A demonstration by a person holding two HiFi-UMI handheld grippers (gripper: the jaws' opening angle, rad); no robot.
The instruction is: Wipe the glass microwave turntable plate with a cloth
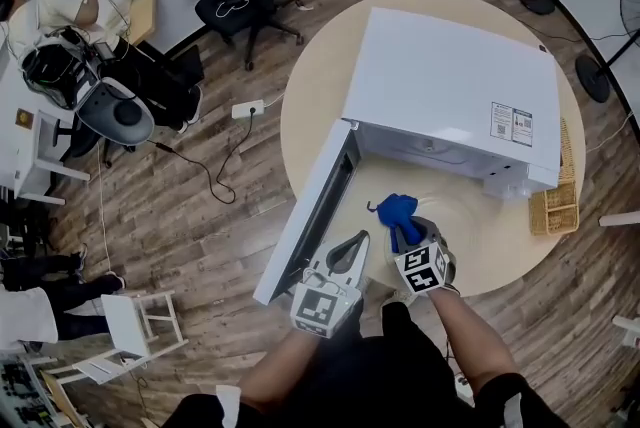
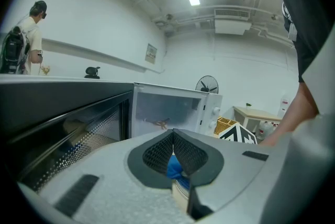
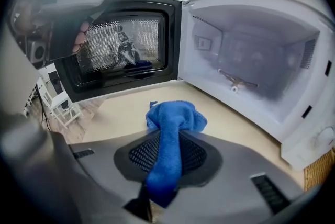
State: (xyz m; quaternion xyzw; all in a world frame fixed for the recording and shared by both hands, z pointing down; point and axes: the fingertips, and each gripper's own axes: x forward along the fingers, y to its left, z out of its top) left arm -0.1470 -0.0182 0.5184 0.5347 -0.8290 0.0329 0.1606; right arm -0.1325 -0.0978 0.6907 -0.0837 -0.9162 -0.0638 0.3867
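Grasping a blue cloth [image 1: 397, 210] with the right gripper [image 1: 405, 236], jaws clenched on its middle, bunched end sticking out past the tips over the round surface [image 1: 320, 86], just in front of the open microwave [image 1: 450, 86]. Holding the left gripper [image 1: 358, 238] clenched too, pads meeting at the tips, just beside the right one, near the swung-out door [image 1: 310, 216]. Showing a hub [image 3: 236, 81] on the cavity floor. Cannot make out the plate.
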